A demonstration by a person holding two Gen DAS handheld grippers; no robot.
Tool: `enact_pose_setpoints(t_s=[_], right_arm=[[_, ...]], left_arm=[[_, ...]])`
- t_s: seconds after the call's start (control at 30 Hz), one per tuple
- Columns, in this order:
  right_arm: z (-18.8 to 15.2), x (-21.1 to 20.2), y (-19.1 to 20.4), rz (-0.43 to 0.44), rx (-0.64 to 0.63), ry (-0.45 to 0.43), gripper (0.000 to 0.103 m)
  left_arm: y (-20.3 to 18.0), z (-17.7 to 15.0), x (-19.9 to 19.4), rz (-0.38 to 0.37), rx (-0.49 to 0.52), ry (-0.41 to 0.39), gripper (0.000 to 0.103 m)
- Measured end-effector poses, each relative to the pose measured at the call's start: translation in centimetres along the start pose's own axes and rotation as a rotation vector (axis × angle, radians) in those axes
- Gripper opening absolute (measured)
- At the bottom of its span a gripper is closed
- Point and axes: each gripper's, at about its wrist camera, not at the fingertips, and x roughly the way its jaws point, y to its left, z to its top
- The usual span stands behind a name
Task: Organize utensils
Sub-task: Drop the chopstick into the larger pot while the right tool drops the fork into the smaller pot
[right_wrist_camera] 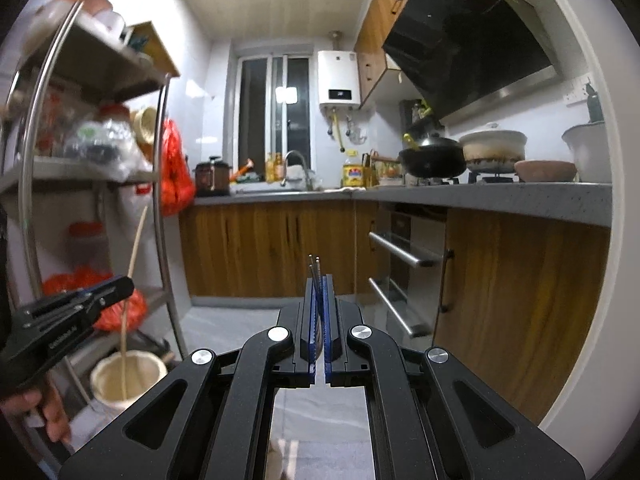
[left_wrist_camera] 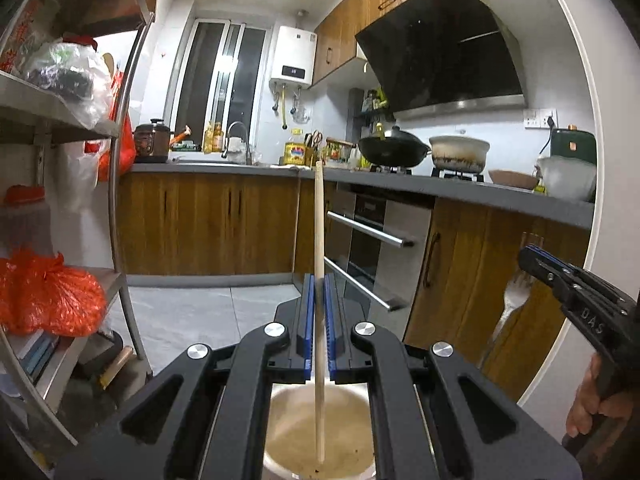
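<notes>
Left hand-held gripper [left_wrist_camera: 319, 280] clamped on an upright chopstick [left_wrist_camera: 319, 240], long axis vertical, lower tip over the holder [left_wrist_camera: 320, 432] directly beneath, nearer than the right hand-held gripper [right_wrist_camera: 319, 280], clamped on a fork [right_wrist_camera: 315, 268], tines up.

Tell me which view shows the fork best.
The left wrist view. There the fork appears side-on below the right gripper, with its tines poking up above the jaws, against the wooden cabinet. The right wrist view shows only the tine tips edge-on above its own shut fingers; the handle is hidden.
</notes>
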Motion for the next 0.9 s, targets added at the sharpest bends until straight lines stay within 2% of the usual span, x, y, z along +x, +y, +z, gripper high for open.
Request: enact_pose_setpoints(t_s=[0.27, 0.53, 0.9], right_arm=[[-2.3, 0.4, 2.9, 0.045, -0.131, 0.004, 0.004], [-2.9, 1.4, 2.7, 0.057, -0.109, 0.062, 0.004], [-3.6, 1.9, 2.4, 0.059, -0.092, 0.100, 0.004]], left_arm=[[-0.4, -2.2, 0.6, 0.001, 0.026, 0.062, 0.005], [0.6, -3.6, 1.5, 0.025, -0.003, 0.115, 0.005], [1.2, -4.3, 1.6, 0.043, -0.011, 0.123, 0.006]])
